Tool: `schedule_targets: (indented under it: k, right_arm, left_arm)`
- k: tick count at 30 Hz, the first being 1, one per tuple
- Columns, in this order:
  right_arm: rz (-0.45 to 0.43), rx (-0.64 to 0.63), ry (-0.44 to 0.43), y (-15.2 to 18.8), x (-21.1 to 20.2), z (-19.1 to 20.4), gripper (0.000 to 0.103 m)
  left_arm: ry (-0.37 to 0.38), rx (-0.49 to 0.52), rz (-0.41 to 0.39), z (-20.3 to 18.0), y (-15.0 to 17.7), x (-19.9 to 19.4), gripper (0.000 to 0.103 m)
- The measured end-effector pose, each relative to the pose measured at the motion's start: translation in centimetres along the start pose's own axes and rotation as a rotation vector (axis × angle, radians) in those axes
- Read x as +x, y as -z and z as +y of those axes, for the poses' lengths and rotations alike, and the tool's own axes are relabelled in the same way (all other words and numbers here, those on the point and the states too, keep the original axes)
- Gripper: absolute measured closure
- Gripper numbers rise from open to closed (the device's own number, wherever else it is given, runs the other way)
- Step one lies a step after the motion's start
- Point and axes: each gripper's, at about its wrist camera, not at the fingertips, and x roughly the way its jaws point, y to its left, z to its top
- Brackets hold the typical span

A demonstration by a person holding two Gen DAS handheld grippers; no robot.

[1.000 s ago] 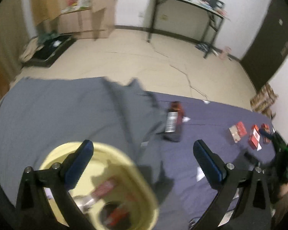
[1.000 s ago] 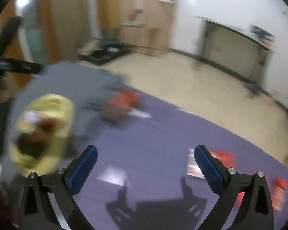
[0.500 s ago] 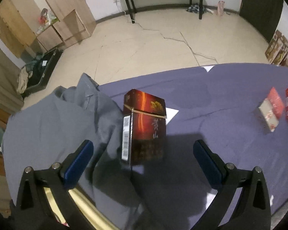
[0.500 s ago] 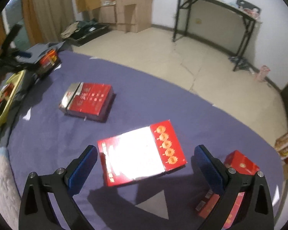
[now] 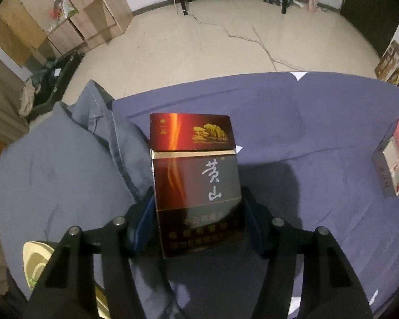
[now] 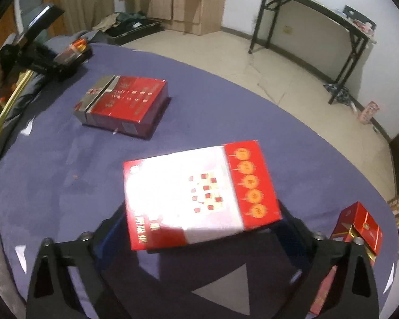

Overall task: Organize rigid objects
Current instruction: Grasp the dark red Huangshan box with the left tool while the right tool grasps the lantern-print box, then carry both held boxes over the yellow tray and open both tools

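Note:
My left gripper [image 5: 198,212] is shut on a dark red cigarette pack [image 5: 196,170] with gold print, its blue pads pressed on both sides. My right gripper [image 6: 199,228] is shut on a red and white cigarette box [image 6: 199,196] over the purple cloth [image 6: 66,180]. A red and silver cigarette box [image 6: 125,105] lies flat further left. A small red pack [image 6: 359,226] lies at the right. The left gripper with its dark pack also shows in the right wrist view [image 6: 66,55] at far left.
A yellow bowl rim [image 5: 37,263] sits at lower left in the left wrist view, beside a rumpled grey shirt [image 5: 66,164]. The red and silver box [image 5: 391,164] lies at the right edge there. Beyond the table edge are the floor, a black-legged table [image 6: 319,16] and wooden cabinets.
Both grippers have closed. The left one moved up to the dark pack and shut on it; the right one moved forward and shut on the red and white box.

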Motion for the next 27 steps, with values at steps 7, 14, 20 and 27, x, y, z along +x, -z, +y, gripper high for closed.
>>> schedule_targets:
  k: [7, 14, 20, 27]
  right_arm:
    - [-0.068, 0.022, -0.012, -2.3, -3.3, 2.4, 0.009]
    - [-0.170, -0.141, -0.168, -9.2, -8.5, 15.3, 0.009]
    - [-0.124, -0.264, -0.348, -13.6, -6.6, 32.3, 0.009]
    - [-0.043, -0.312, -0.414, -15.9, -1.4, 42.2, 0.009]
  left_arm:
    - [0.153, -0.115, -0.116, 3.9, 3.3, -8.1, 0.042]
    - [0.120, -0.245, -0.180, 16.1, 10.3, -16.0, 0.042]
    - [0.071, -0.369, -0.077, 24.9, 17.1, -14.3, 0.042]
    - [0.099, -0.468, 0.012, 28.9, 21.2, -9.0, 0.042]
